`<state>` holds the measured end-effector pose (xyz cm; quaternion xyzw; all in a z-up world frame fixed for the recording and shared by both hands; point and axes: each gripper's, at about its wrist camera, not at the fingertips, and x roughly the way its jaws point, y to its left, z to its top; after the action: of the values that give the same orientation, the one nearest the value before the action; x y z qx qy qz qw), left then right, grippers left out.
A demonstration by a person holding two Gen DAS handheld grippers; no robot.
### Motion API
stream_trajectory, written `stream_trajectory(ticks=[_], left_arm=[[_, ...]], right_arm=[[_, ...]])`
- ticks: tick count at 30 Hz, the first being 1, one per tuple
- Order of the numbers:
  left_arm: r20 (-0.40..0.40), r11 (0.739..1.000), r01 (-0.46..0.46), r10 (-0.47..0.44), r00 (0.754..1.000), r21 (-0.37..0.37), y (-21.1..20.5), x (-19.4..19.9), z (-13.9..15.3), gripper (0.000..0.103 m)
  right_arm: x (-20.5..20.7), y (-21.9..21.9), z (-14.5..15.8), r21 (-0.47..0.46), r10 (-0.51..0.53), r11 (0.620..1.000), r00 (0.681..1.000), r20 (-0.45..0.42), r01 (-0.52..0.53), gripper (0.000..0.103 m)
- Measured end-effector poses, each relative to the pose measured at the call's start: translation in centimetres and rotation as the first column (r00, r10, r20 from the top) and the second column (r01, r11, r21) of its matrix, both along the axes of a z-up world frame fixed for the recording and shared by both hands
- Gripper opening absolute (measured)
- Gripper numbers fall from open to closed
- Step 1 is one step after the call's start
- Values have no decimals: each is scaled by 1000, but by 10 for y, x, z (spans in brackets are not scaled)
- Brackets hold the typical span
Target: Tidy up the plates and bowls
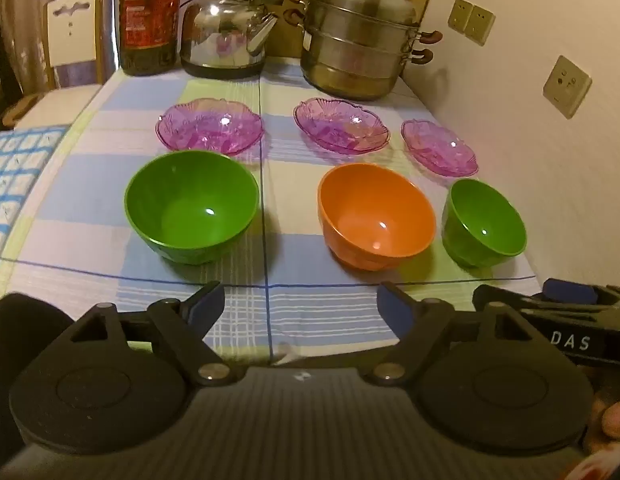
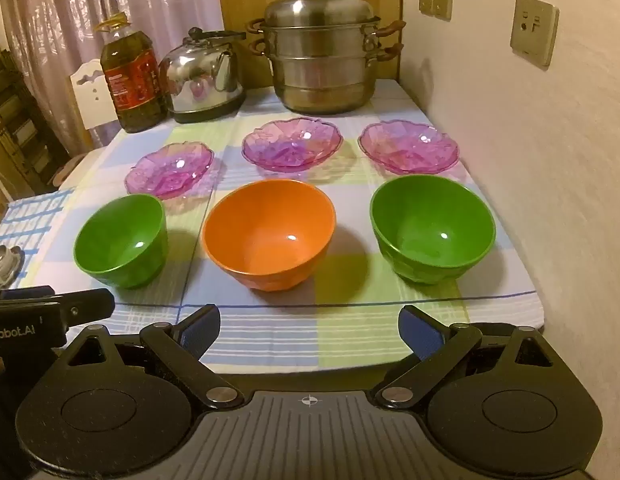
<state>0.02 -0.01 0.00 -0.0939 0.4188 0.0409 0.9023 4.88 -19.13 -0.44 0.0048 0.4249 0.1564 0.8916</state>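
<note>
on the checked cloth ahead of both grippers, three bowls stand in a near row with three purple plates in a row behind them, all apart from one another. the left green bowl point(image 1: 191, 206) lies ahead of the left gripper point(image 1: 299, 304), a little to its left; the right green bowl point(image 2: 432, 234) lies ahead and to the right of the right gripper point(image 2: 310, 326), and the orange bowl point(image 2: 268, 234) sits nearly straight ahead of it. the bowls are round, so no long axis matters. both grippers gape fully wide, holding and touching nothing, short of the bowls.
</note>
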Motion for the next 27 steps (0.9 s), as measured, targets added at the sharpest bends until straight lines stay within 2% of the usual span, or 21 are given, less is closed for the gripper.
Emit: stream_trajectory(ticks=[4,5,6,7,10,15,17,27], left_arm=[[-3,1000,1,-1,1000,6,-6,2,-2,81],[39,1000,-8,9,999,-27,0,-11,-1,81],[47,997,-12,16,999,-70,6,-16,1,81],[22,997,-13,15,1000,-75,9,-12,1,81],[-14,999,-13,12,1000,-48,3,-2,0,81],[-8,999,1,-2,1000,-38,3,0,-5,81],[-7,999,0,0,1000,-40,4,0,-5,81],[-2,999,-2,2,1000,-33,4,-1,-2,81]], right_arm=[[2,-3,-1,0,2,1000,1000,-8,-2,96],[2,-5,-1,-1,2,1000,1000,-8,-2,96],[1,4,-2,-5,4,1000,1000,-8,-4,96],[0,5,-1,-6,3,1000,1000,-7,-3,96],[-1,2,-2,-8,7,1000,1000,-10,-7,96],[-12,12,2,-14,2,1000,1000,-7,-3,96],[-1,5,-2,-1,8,1000,1000,-23,-8,96],[0,4,-1,7,12,1000,1000,-27,-12,96]])
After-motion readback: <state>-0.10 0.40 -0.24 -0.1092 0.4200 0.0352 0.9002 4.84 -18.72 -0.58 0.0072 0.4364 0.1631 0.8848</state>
